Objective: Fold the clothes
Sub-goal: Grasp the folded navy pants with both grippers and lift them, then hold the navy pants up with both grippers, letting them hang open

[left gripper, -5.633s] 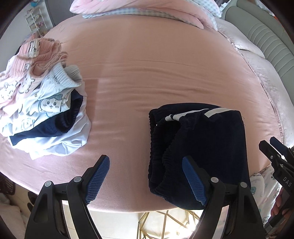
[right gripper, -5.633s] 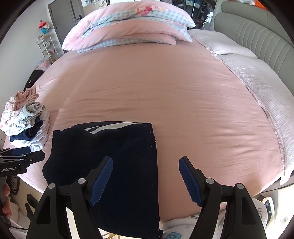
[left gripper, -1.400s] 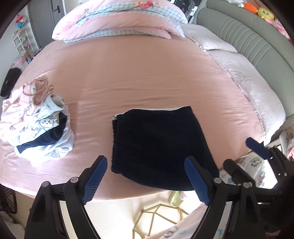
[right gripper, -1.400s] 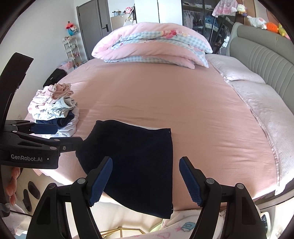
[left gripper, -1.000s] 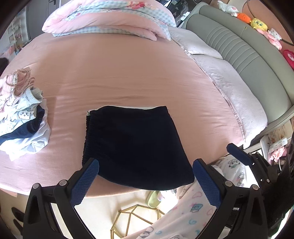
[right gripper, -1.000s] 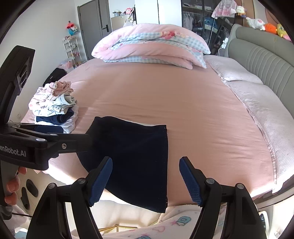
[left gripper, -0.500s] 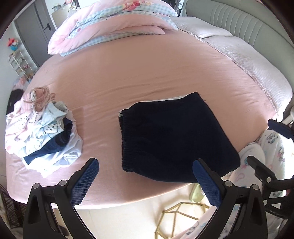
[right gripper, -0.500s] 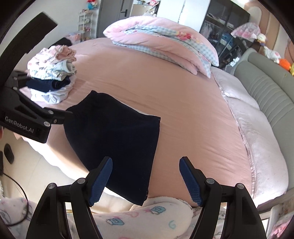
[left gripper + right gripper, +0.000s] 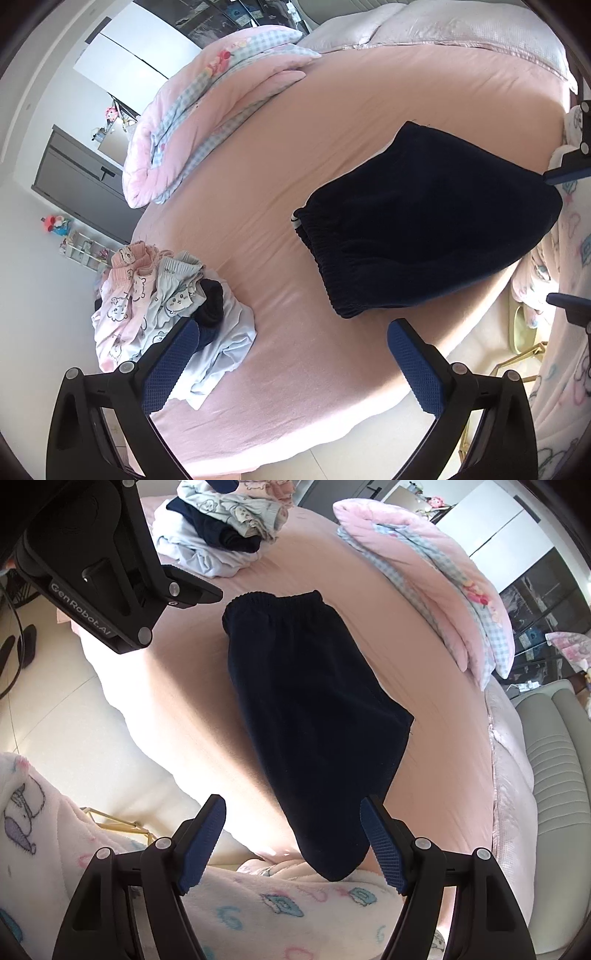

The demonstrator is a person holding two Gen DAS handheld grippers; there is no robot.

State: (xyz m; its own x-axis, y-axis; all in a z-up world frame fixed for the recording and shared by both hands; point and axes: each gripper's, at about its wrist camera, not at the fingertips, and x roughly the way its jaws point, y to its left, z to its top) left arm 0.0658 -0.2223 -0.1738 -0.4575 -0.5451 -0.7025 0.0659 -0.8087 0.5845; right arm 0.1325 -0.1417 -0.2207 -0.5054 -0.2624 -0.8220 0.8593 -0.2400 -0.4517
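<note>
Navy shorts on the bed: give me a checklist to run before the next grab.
1. Left gripper open and empty: ok.
2. Right gripper open, nothing pinched: ok.
3. Navy shorts lie flat on the pink bedsheet: ok.
4. Whole garment supported: not ok, one end hangs over the bed edge toward the person's fleece clothing.
5. Clear of the pile of clothes: ok, bare sheet between them.
6. Layers underneath lined up: cannot tell, hidden.
</note>
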